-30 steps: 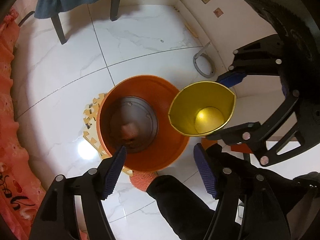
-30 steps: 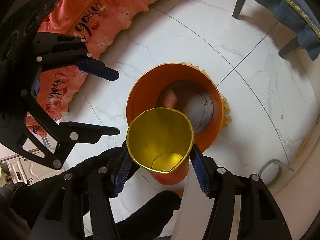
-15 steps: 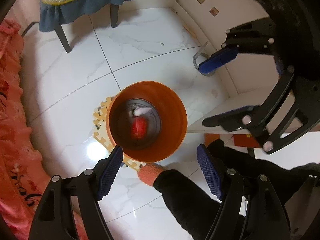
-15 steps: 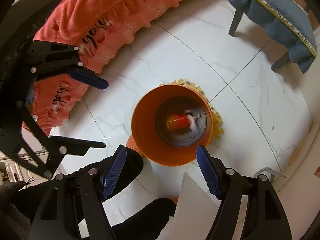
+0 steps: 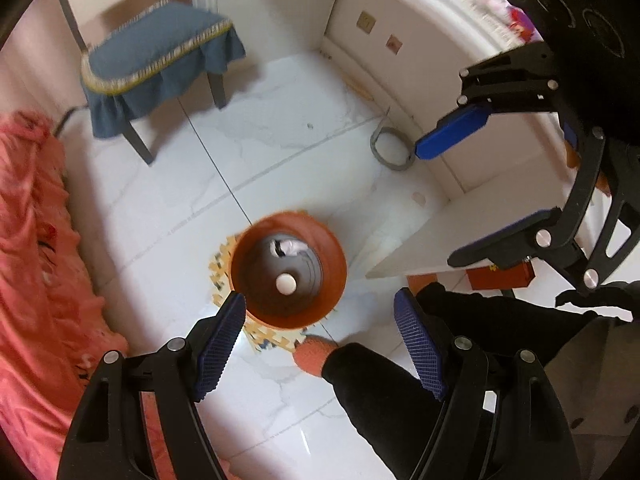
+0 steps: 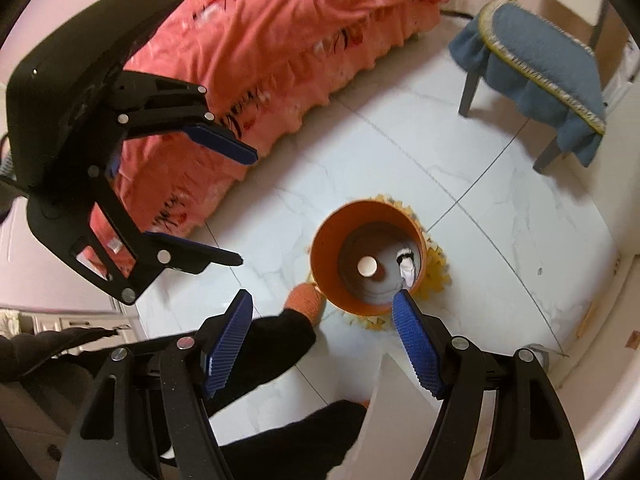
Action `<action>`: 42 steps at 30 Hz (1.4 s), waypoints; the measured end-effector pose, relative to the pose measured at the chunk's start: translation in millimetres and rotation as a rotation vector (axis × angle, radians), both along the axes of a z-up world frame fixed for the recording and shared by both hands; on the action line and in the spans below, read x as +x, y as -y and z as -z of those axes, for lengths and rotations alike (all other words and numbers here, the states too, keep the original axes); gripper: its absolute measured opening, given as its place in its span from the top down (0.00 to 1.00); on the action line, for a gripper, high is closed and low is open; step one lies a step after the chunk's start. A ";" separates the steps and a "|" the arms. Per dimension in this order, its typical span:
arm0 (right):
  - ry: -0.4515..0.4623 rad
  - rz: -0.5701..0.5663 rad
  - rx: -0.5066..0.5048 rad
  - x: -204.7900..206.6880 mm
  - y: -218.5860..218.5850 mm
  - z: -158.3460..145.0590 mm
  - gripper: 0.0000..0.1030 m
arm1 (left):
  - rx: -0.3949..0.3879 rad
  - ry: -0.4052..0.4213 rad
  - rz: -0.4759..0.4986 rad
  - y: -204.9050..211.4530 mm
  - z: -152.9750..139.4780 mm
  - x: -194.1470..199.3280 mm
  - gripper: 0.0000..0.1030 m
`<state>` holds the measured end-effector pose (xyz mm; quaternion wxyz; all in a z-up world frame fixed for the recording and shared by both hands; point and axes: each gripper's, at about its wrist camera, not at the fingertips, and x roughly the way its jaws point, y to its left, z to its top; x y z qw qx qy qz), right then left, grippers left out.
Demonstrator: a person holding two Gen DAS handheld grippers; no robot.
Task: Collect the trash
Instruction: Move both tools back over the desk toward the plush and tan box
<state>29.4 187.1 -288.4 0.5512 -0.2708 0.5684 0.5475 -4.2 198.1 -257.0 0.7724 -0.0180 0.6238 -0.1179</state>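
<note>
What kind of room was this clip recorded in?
Most likely a bedroom at home: a bed under a frilled coral-pink cover, a chair with a blue cushion cover and an orange waste bin standing on a white marble-look tile floor.

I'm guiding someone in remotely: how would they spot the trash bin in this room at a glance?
Start at the bed with the pink cover and look out over the white tiled floor toward the blue-cushioned chair. Between them stands an orange bin, round and open-topped, on a small yellow mat. Nothing else on the floor is orange and cylindrical, and bits of trash lie at its bottom.
</note>
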 end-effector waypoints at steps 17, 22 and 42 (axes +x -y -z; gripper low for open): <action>0.110 0.118 0.196 -11.2 101.5 -136.7 0.30 | 0.093 0.192 0.085 84.0 -109.4 -9.3 0.23; 0.142 0.181 0.225 -8.5 145.6 -159.8 0.30 | 0.094 0.237 0.132 114.7 -130.2 -4.7 0.23; 0.194 0.522 0.239 36.2 314.9 -170.9 0.30 | 0.051 0.312 0.348 236.0 -148.3 52.5 0.16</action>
